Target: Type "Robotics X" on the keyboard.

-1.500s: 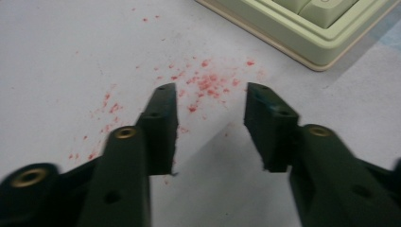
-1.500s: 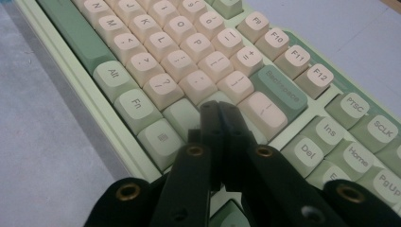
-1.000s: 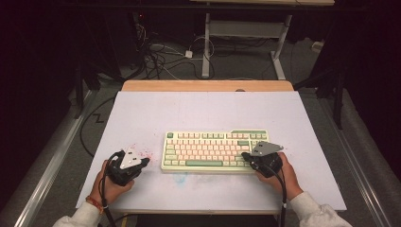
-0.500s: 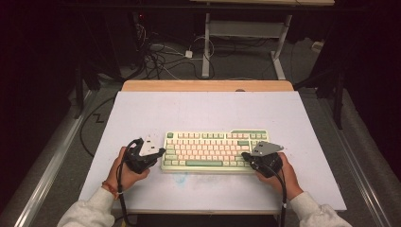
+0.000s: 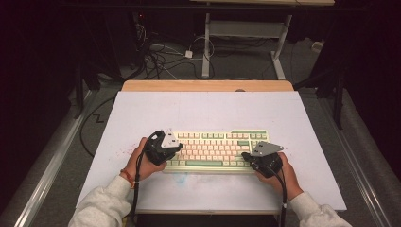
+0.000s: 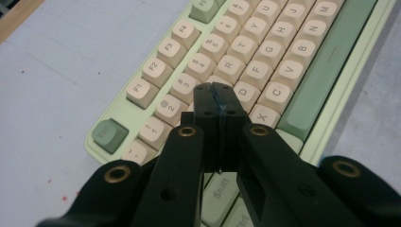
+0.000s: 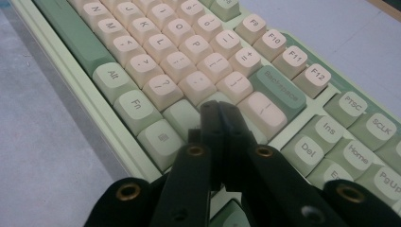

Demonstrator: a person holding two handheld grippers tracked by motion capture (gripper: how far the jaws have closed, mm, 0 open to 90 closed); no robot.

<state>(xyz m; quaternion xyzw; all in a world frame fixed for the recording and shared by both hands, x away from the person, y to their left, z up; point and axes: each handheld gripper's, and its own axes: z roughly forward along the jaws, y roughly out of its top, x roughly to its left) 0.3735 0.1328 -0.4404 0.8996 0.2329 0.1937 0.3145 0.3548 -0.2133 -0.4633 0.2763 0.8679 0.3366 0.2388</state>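
Well — pale green-and-cream keyboard (image 5: 215, 149)

Table (image 5: 302, 113) w/ pale lavender-white top, bare wood strip along far edge. Green-and-cream keyboard (image 5: 215, 150) lay flat on it, approx. centred left-right, nearer the near edge, long side parallel to that edge. Faint reddish specks marked surface near left edge.

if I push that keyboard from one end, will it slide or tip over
The keyboard would probably slide, not tip: it lies low and flat on the smooth white table. It looks like a stiff block, so it shouldn't bend. Pushed at one end, it may turn.
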